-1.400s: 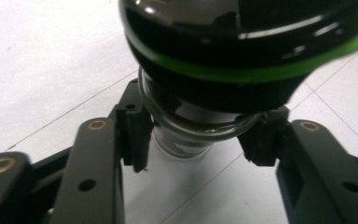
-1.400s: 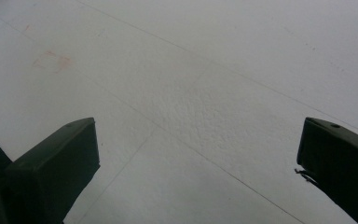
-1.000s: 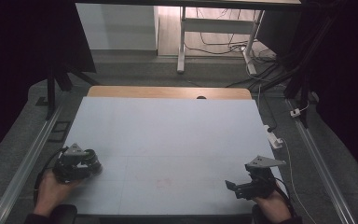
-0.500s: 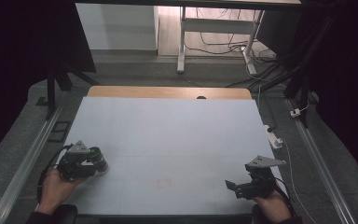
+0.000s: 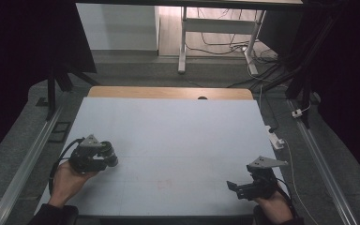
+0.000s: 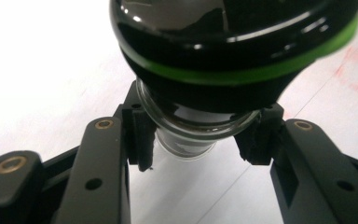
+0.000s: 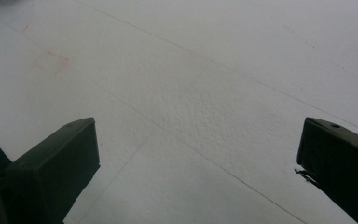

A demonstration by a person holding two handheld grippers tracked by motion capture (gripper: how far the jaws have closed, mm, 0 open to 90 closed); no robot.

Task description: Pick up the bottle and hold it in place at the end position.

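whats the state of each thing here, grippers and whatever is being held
left gripper: shut on the glass neck of the jar, at the table's near left.
jar: clear glass with a black lid and green ring, gripped between the pads, lid end pointing away from the hand.
right gripper: open, nothing between its jaws, over bare table at the near right.
table: pale top, faint reddish mark near the front.

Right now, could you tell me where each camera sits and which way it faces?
High view: above the near edge, looking forward and down on the table; both forearms, left gripper and right gripper show.
Left gripper view: on the left gripper, looking along its fingers, shut on a jar.
Right gripper view: on the right gripper, facing bare table between open fingers.
Shared: high and left gripper views both show the jar.
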